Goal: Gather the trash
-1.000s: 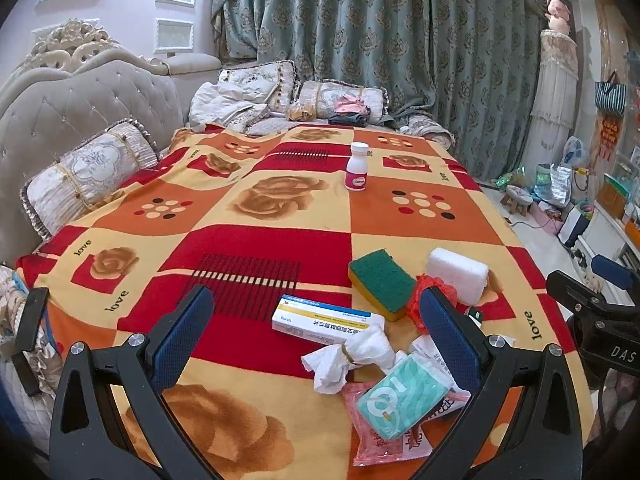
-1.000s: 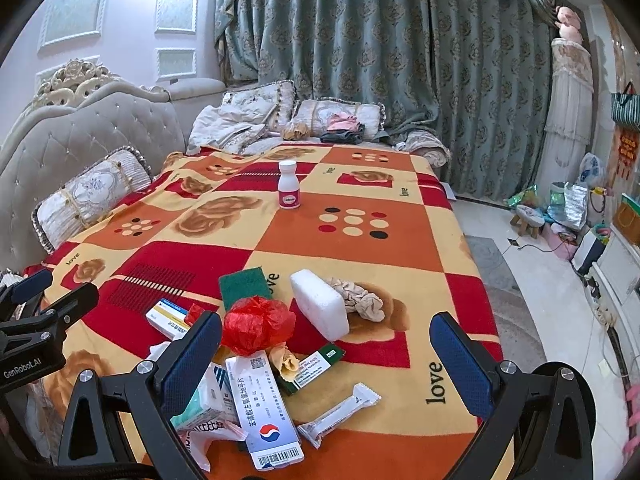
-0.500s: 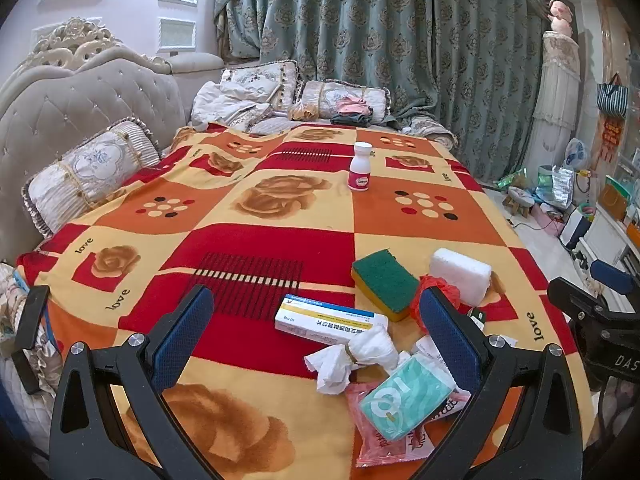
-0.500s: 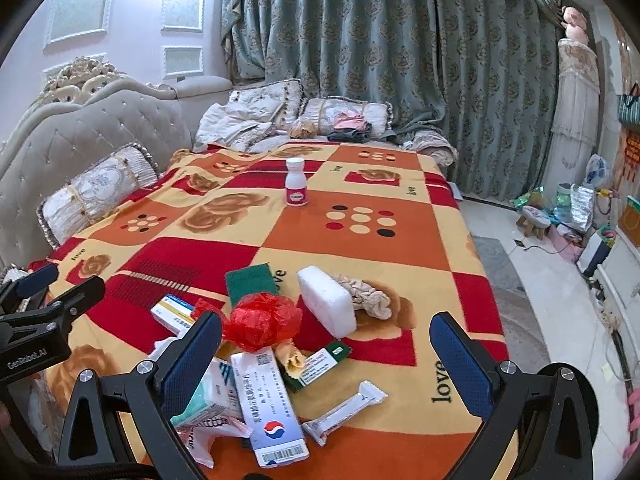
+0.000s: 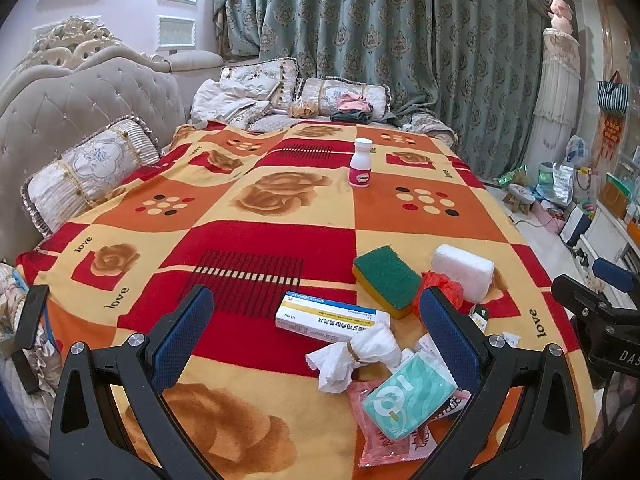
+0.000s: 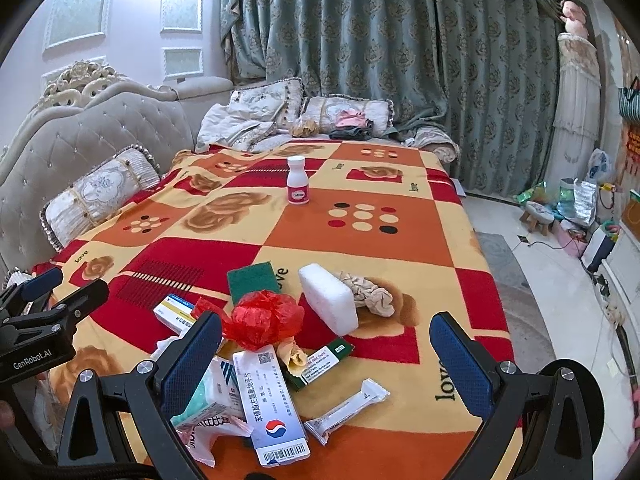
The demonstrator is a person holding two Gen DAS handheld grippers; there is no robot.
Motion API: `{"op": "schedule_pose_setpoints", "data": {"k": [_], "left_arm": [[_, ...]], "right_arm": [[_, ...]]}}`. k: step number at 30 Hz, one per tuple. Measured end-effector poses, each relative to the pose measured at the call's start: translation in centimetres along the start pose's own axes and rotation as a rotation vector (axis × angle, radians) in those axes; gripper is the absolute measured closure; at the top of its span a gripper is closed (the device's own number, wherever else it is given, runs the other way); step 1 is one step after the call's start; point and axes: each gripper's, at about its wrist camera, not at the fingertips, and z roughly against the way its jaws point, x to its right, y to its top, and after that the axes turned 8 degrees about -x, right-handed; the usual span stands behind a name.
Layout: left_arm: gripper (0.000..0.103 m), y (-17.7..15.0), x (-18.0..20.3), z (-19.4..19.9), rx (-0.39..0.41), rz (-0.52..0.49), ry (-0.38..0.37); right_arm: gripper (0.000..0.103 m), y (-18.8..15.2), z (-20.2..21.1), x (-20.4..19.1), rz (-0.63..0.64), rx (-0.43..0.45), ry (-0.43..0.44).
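Both grippers hover over the bed [image 5: 256, 248], jaws spread wide, holding nothing. The left gripper [image 5: 316, 344] frames a crumpled tissue [image 5: 352, 354], with the medicine box [image 5: 332, 317] at 12 o'clock. The right gripper [image 6: 326, 364] frames the trash pile: red plastic bag [image 6: 264, 320], white wrapper [image 6: 346, 406].

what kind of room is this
Most likely a bedroom in a home: a bed under a patterned blanket, a tufted headboard with pillows, and heavy curtains behind. Trash lies scattered on the blanket.
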Motion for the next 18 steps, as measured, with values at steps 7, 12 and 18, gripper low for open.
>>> {"op": "schedule_pose_setpoints", "data": {"k": [7,12,18], "left_arm": [[0.001,-1.0,-1.0,-0.5,-0.035,-0.026,-0.057],[0.001,-2.4,-1.0,-1.3,-0.107,-0.094,-0.148],[0.001,-3.8,0.1,-3.3,-0.187,-0.147,-0.205]], "right_arm": [[0.0,-0.2,-0.4,0.3,0.002,-0.023,0.003],[0.0,-0.8,-1.2,1.3,-0.001,-0.065,0.017],[0.0,-1.6,-2.8,2.0,-0.014,-0.116,0.073]]}}
